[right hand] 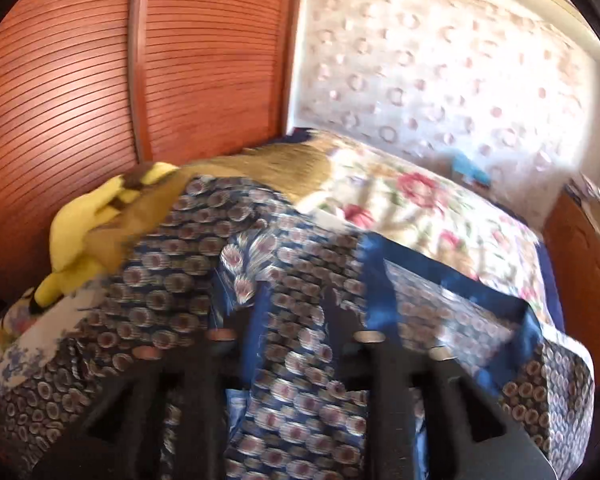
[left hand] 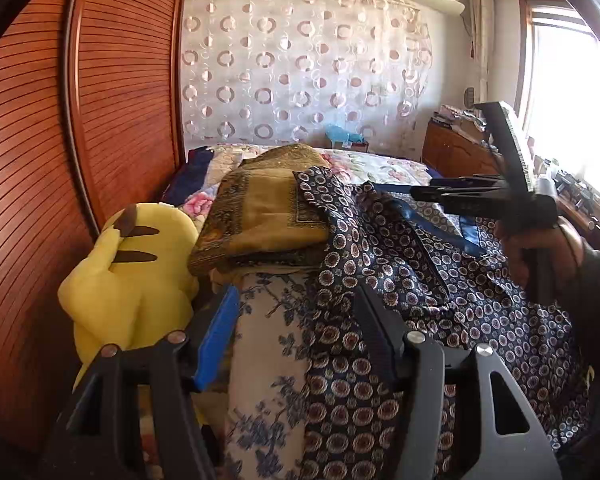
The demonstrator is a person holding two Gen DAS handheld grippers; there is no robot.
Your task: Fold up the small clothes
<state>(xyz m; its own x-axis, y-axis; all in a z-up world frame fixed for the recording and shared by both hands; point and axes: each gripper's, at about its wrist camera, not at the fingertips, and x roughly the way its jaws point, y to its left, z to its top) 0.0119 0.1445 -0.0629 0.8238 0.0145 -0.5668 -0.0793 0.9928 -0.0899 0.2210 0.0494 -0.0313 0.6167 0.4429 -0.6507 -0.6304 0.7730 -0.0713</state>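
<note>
A navy garment with round medallion print lies spread and rumpled on the bed; it also fills the right wrist view, which is blurred. My left gripper is open, its fingers wide apart low over the garment's left edge and a blue-and-white floral cloth. My right gripper is open above the garment. In the left wrist view the right gripper reaches in from the right over the garment's far edge, its jaw state unclear there.
A folded mustard-gold cloth sits beside the garment. A yellow plush toy lies at the left against a slatted wooden wardrobe. A floral bedspread covers the bed. A wooden cabinet stands at right by the window.
</note>
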